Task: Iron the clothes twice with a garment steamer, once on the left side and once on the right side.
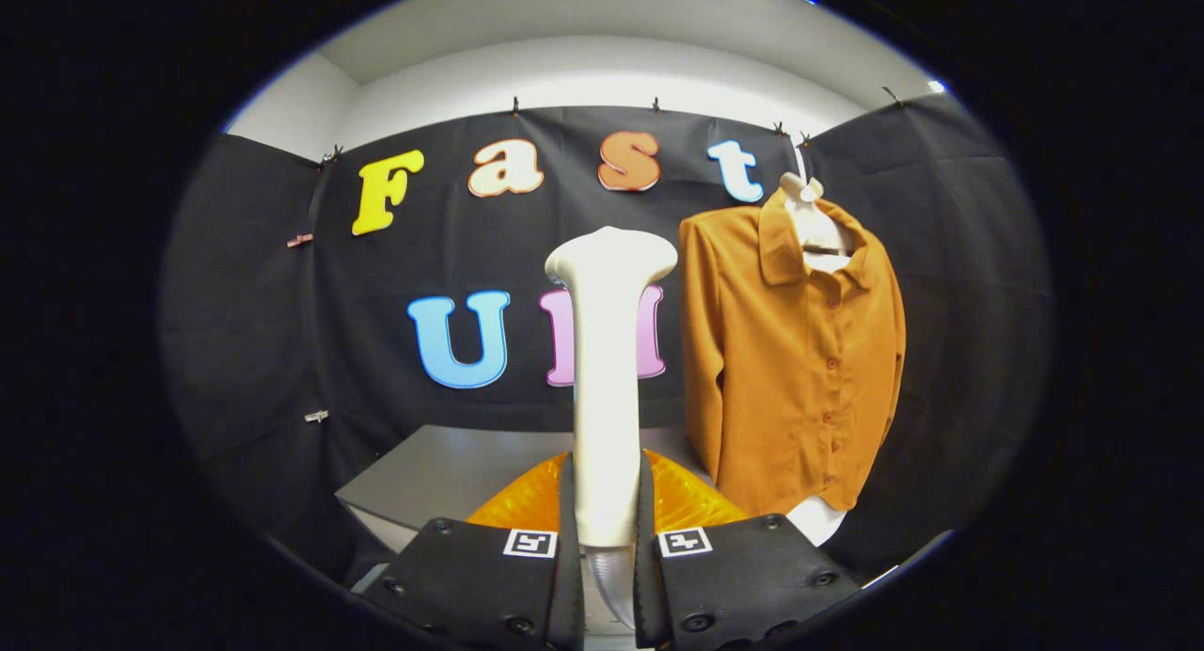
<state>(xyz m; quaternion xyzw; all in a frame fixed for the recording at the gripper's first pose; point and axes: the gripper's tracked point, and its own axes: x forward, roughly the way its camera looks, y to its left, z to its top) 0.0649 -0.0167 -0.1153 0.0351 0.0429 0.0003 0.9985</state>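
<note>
Gripper view, hand-held gripper [604,529] clamping steamer [607,369], base hidden

From the hand-held gripper [602,529], the fisheye looks level toward the booth wall [263,350], shirt [790,369] near.

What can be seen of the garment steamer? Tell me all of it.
The garment steamer is a smooth, cream-white wand, plastic by its look, standing upright between the fingers. Its straight handle widens at the top into a broad, rounded head, its back towards the camera. A clear hose or cap shows beneath the handle's lower end. The gripper is shut on the handle, a finger pressing each side. The orange shirt hangs beyond it, apart from it and beside the head.
</note>
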